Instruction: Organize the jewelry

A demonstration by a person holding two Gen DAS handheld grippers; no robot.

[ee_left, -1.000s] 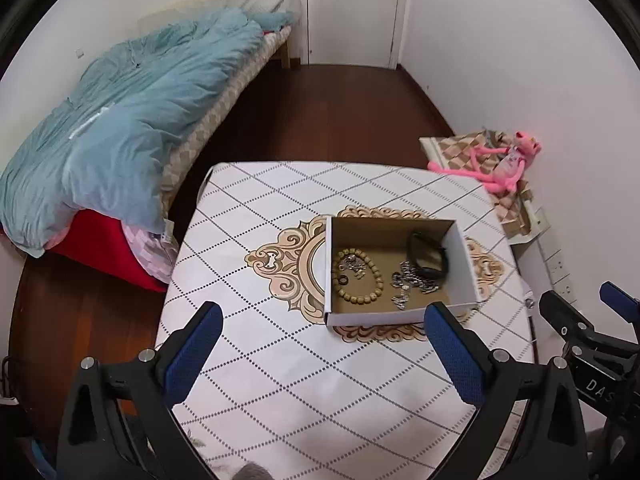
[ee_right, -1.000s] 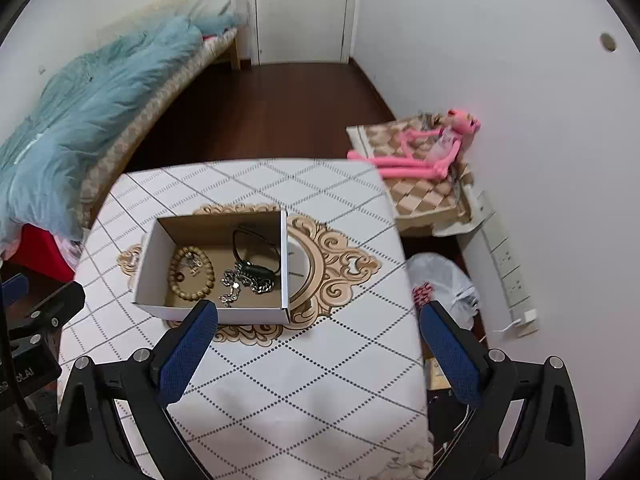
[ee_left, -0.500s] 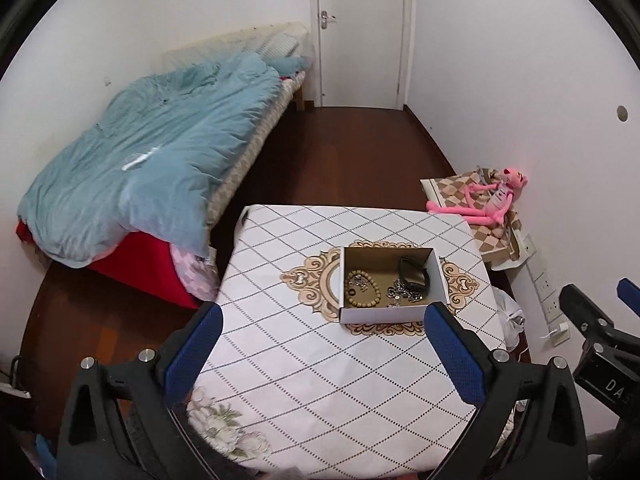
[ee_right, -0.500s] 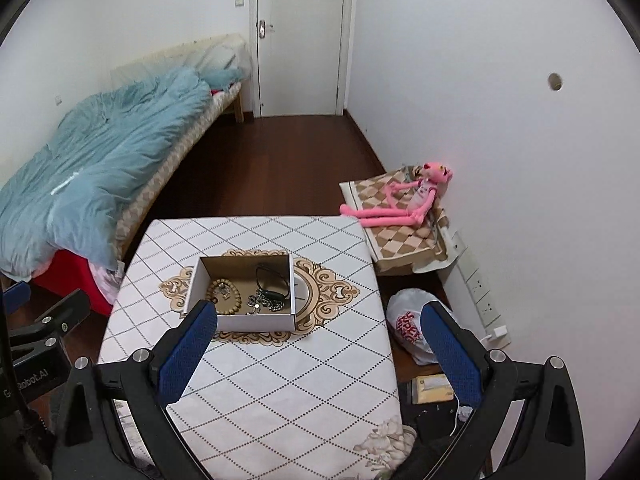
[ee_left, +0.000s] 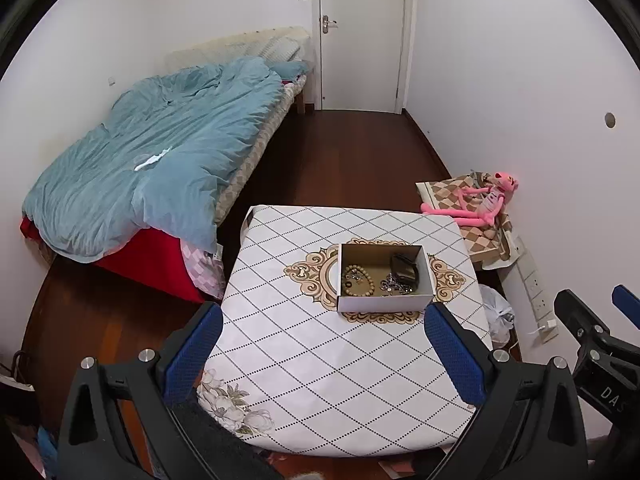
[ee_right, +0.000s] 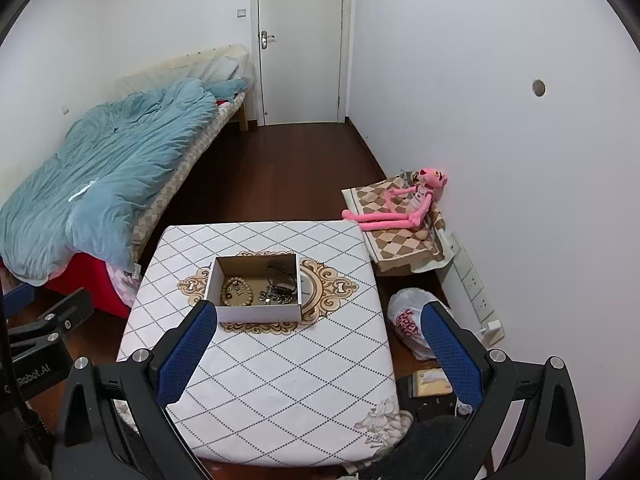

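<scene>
An open, shallow white cardboard box (ee_left: 382, 302) with a brown inside sits level on the counter's gold ornamental medallion. Inside it, a tan wooden bead bracelet (ee_left: 358, 280) lies flat in a loop at the left end, with a small dark metal trinket (ee_left: 354, 277) resting within the loop. A tangle of silver chain jewelry (ee_left: 396, 285) lies right of the beads, touching a black band (ee_left: 404, 269) that leans into the far right corner.
</scene>
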